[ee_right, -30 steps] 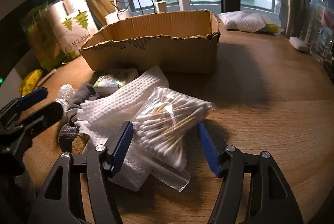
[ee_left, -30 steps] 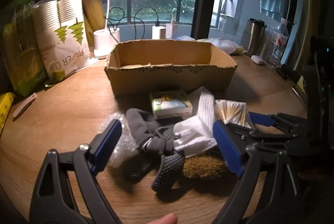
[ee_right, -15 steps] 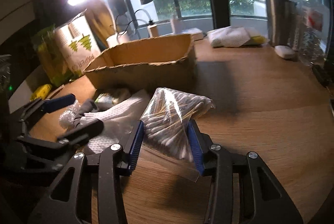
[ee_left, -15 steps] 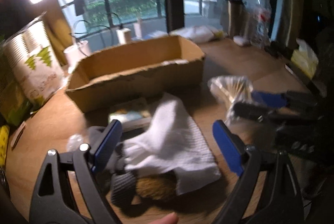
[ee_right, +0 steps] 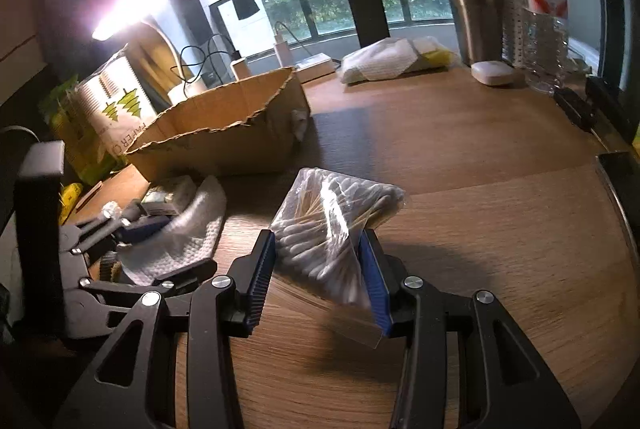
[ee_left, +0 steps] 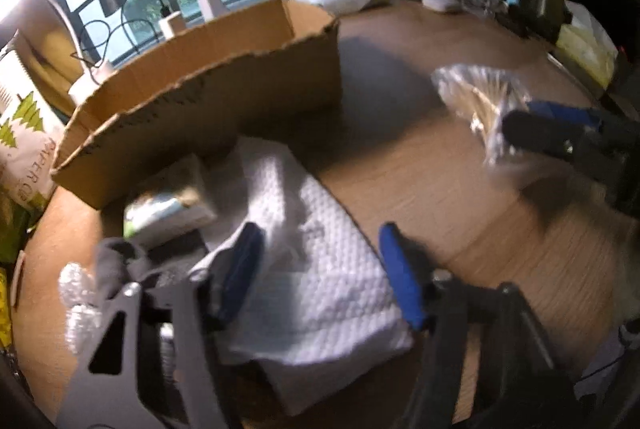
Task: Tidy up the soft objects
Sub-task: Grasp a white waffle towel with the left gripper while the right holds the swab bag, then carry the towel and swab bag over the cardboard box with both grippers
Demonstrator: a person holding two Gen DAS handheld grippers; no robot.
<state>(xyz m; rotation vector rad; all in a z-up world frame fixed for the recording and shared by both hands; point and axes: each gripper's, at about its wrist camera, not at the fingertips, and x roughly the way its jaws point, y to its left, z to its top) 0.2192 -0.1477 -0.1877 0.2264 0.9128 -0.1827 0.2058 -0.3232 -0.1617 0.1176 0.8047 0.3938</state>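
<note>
My right gripper [ee_right: 318, 279] is shut on a clear bag of cotton swabs [ee_right: 332, 225] and holds it above the wooden table; the bag also shows in the left wrist view [ee_left: 476, 97]. My left gripper [ee_left: 320, 277] is open, its fingers astride a white textured cloth [ee_left: 316, 281] that lies on a pile with a grey glove [ee_left: 116, 265] and a small tissue pack [ee_left: 168, 209]. The cloth also shows in the right wrist view [ee_right: 180, 241]. An open cardboard box [ee_left: 208, 97] stands just behind the pile, also seen in the right wrist view [ee_right: 224, 133].
A paper cup pack [ee_right: 116, 105] and a lamp stand left of the box. A steel tumbler [ee_right: 472, 13], a plastic bottle [ee_right: 540, 29], a white bag [ee_right: 384, 61] and a small white case [ee_right: 492, 73] line the far edge. Bubble wrap [ee_left: 76, 293] lies at the pile's left.
My right gripper closed on the swab bag and lifted it off the pile to the right. My left gripper moved forward and down over the white cloth.
</note>
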